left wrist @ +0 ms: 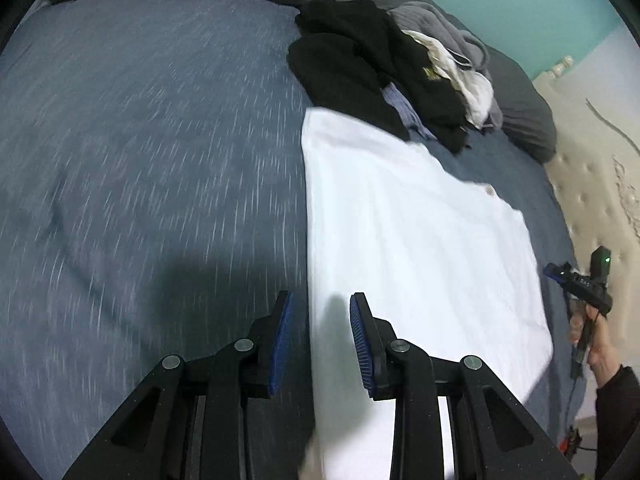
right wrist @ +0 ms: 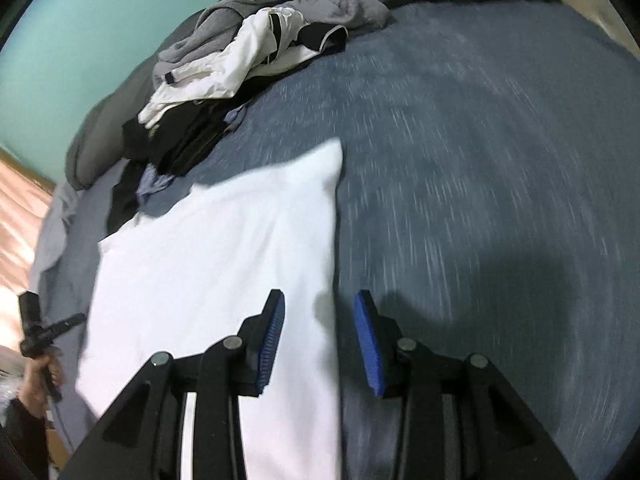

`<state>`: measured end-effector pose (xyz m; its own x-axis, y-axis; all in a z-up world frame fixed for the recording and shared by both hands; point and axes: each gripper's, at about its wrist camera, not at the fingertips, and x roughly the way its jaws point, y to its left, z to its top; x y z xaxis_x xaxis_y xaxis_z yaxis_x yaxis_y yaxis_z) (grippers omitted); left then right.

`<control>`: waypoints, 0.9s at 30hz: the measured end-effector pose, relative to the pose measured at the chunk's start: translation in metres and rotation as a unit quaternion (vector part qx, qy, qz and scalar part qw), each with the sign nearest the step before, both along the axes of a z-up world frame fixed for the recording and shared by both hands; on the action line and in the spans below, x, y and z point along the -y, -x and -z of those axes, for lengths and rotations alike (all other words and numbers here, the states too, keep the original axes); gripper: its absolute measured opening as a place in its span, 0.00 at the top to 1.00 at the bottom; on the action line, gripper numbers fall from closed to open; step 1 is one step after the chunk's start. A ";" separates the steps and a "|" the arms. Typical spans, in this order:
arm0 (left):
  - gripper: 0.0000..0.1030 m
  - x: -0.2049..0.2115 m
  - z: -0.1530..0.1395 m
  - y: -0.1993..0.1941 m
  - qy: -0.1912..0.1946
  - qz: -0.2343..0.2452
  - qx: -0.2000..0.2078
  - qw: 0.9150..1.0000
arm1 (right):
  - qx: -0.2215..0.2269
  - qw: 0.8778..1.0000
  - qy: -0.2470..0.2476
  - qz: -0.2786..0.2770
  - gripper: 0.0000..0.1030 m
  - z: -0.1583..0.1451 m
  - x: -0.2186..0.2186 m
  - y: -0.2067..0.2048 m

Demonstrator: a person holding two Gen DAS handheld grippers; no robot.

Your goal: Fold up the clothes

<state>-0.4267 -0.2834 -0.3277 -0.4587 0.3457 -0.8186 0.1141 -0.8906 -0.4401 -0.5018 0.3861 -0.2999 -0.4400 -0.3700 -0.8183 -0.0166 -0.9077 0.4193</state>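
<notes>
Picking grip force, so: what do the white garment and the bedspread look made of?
White garment: seems thin, matte woven or knit cloth; it lies flat with soft creases. Bedspread: looks like heathered blue fabric, matte, flecked with pale streaks; motion blur hides the weave.

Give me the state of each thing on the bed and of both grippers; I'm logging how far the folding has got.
White garment: spread flat on the bedspread, folded to a rectangle.
Clothes pile: heaped and unfolded, beyond the white garment.
Blue bedspread: laid over the bed.
Left gripper: open, above the garment's edge, nothing held.
Right gripper: open, above the garment's opposite edge, nothing held.
</notes>
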 end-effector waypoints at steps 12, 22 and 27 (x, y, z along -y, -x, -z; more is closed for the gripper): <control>0.54 0.000 0.011 -0.121 -0.036 -0.007 0.033 0.999 | 0.056 0.996 0.062 -0.004 0.54 0.011 0.002 -0.131; 0.54 -0.013 0.009 -0.131 -0.024 0.003 0.018 1.000 | 0.039 0.998 0.029 -0.041 0.54 0.009 0.030 -0.137; 0.55 -0.019 0.018 -0.123 -0.032 0.011 0.021 0.999 | 0.042 0.997 0.009 -0.063 0.71 0.016 0.039 -0.138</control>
